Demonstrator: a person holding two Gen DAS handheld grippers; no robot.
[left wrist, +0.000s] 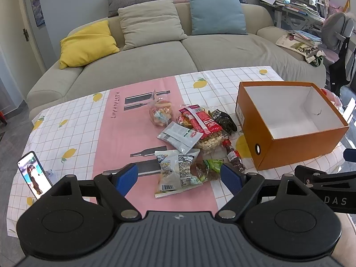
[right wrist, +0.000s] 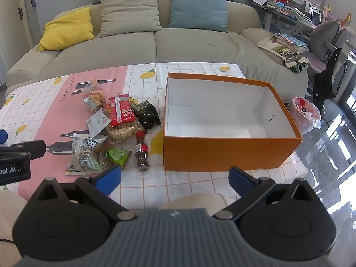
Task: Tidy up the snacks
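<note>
Both grippers wide apart, gripping nothing: left gripper over my nearest packet, right gripper near box; snack pile beside box on table; box empty, I judge nothing sorted yet

A sofa with cushions stands at twelve o'clock. A phone leans at eight o'clock. A cluttered desk sits at two o'clock.

Snack pile lies on the desk, left of the box; sofa beyond.
</note>
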